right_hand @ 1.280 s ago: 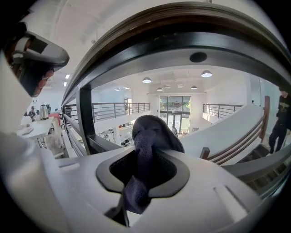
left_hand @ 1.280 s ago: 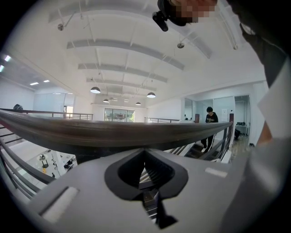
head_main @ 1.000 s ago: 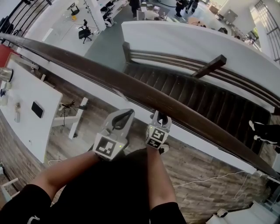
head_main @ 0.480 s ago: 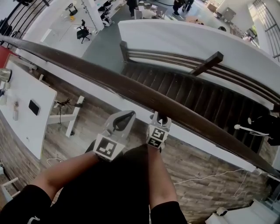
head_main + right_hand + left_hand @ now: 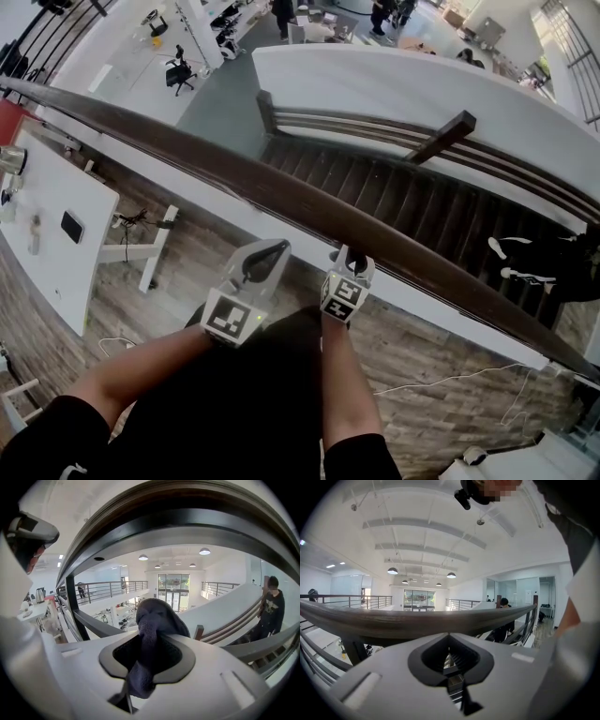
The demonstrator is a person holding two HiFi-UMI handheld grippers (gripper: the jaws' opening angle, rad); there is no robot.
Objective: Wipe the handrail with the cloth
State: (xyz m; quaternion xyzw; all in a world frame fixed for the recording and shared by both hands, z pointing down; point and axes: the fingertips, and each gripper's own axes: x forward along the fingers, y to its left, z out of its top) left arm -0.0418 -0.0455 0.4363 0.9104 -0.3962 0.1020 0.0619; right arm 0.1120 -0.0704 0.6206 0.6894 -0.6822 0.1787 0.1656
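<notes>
Handrail: dark wooden handrail (image 5: 281,192); its long axis runs from the upper left of the head view down to the lower right, above the stairs (image 5: 412,202).
Left gripper: left gripper (image 5: 270,249) has its jaws together with nothing between them. It sits just short of the handrail's near edge and does not touch it.
Right gripper: right gripper (image 5: 349,257) is clamped on the cloth, with its tips up against the handrail's near edge.
Cloth: dark grey-blue cloth (image 5: 152,620) bulges out past the jaws. The handrail arches close above it in the right gripper view; contact can't be confirmed.
Key relation: the handrail lies ahead of and just above the right gripper, which is the nearer hand. The cloth meets its near lower side, not the top.
Next move (judged): slide along the long axis, keeping the cloth pressed up against the wood.
</notes>
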